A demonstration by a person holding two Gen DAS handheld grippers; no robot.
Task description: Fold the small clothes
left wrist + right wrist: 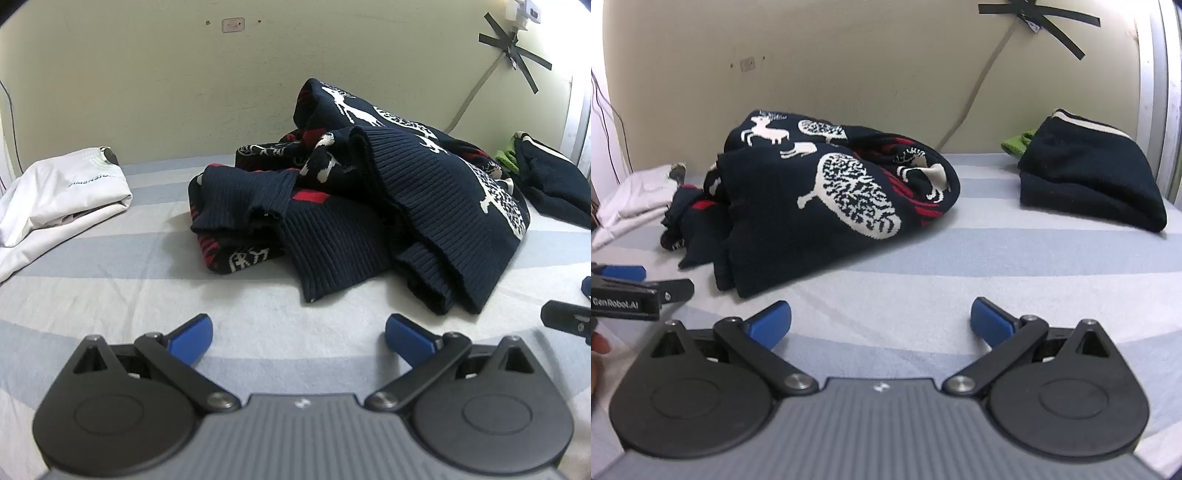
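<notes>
A crumpled navy knit sweater [369, 192] with white deer and red stripes lies in a heap on the striped bed sheet [110, 295]. It also shows in the right wrist view [820, 199], left of centre. My left gripper [298, 334] is open and empty, low over the sheet just in front of the sweater. My right gripper [881, 323] is open and empty, in front of the sweater's right side. The left gripper's side shows at the left edge of the right wrist view [635, 291].
A white folded garment [62, 192] lies at the left. A folded navy garment [1089, 177] with a green item [1019, 142] behind it lies at the right. A beige wall [184, 92] with a taped cable [513, 44] backs the bed.
</notes>
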